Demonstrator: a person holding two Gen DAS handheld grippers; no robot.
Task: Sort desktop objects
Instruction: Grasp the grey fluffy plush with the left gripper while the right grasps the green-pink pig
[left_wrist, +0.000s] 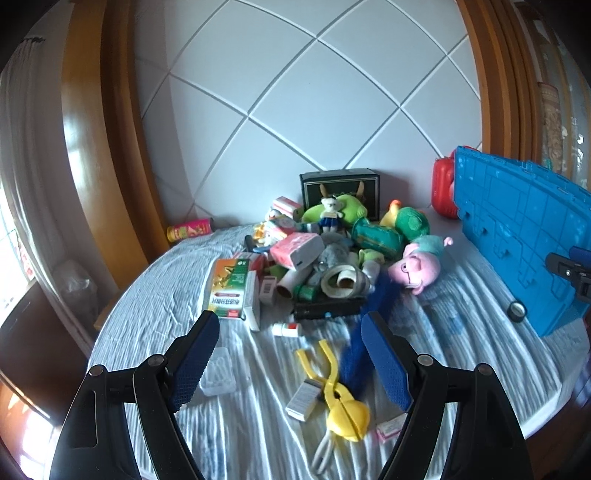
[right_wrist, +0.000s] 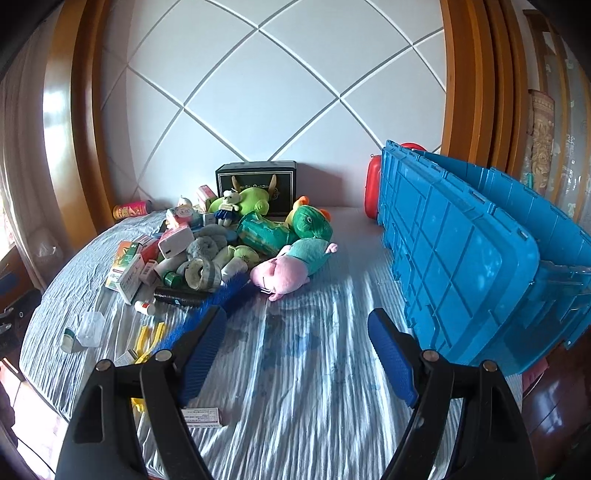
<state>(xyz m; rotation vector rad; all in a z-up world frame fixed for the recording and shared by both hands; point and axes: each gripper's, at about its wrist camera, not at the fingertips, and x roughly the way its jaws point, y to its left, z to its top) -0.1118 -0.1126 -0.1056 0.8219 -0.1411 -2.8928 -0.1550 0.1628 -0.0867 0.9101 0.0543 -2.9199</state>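
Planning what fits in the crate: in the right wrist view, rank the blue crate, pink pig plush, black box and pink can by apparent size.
1. blue crate
2. pink pig plush; black box looks alike, and sits farther back, so unranked
3. pink can

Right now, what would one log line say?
left gripper: open, empty | right gripper: open, empty | pile: unsorted on striped cloth | blue plastic crate: tipped over

Each camera sits behind its own tool and looks forward and downward along the two fingers at the cloth-covered surface (left_wrist: 155, 295). The left tool (left_wrist: 290, 356) faces the pile of objects straight ahead, close by. The right tool (right_wrist: 297, 350) faces bare cloth, the blue crate (right_wrist: 461, 258) near its right. Both views share the pile, the pink plush pig (left_wrist: 421, 266) and the crate.
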